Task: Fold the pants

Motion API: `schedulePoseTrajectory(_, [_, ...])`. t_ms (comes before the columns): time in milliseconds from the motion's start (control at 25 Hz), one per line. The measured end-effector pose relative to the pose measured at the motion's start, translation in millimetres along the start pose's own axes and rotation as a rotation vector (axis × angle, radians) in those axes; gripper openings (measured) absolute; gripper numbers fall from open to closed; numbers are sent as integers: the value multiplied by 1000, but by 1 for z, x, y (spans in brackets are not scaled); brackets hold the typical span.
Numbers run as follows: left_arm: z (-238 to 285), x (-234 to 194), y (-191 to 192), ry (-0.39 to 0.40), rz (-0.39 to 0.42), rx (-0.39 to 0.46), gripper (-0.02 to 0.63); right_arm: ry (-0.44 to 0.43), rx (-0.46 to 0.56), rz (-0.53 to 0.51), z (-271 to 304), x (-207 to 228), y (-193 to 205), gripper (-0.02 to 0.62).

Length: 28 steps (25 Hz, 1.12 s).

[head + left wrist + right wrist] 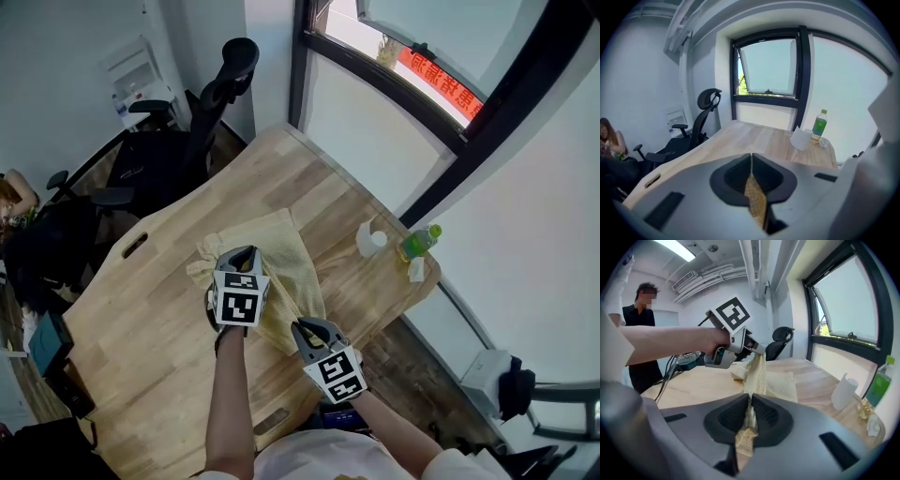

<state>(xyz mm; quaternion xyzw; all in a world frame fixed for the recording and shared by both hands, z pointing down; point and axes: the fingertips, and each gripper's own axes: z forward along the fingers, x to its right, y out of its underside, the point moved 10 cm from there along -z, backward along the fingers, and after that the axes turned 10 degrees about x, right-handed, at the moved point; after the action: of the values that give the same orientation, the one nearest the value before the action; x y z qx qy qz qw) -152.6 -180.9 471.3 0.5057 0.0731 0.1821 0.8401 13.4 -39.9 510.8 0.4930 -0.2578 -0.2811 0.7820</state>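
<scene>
Pale yellow pants [286,267] lie partly folded on the wooden table [159,309], with one edge lifted between my two grippers. My left gripper [246,255] is shut on that edge above the pile; yellow cloth [756,202] shows pinched between its jaws. Nearer the table's front edge, my right gripper [304,327] is shut on the same edge, and the cloth [749,426] runs from its jaws up to the left gripper [757,350]. The rest of the pants [780,383] lies flat beyond.
A white cup [371,238], a green bottle [419,242] and crumpled paper [416,270] stand near the table's right edge. Black office chairs [187,141] stand beyond the far-left side. A window [771,68] runs along the far side. A person [640,329] stands at the left.
</scene>
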Motion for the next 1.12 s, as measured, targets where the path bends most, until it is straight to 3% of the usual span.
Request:
schedulePoseTrajectory(160, [42,24,5,88,69,-63,18,95,-65,76,2,30,23,20])
schedulePoseTrajectory(320, [83,39,26,153,89,-147,17,186,-154,129,9,62,50,20])
schedulePoseTrajectory(480, [112,47,47,176,77,-229,18,245,-240,96,19,82,69,20])
schedulePoseTrajectory(640, [127,52,67,200,15,-269,19,255,-294,100,24,92,84,21])
schedulePoseTrajectory(800, [128,53,72,257,-79,-269,173,251,-298,137,25,98,87,21])
schedulePoseTrajectory(960, [116,47,61,263,-118,-208,242,257,-283,169,24,99,87,25])
schedulePoseTrajectory(1120, [92,31,45,237,-172,-137,285,268,-271,98,20,98,84,61])
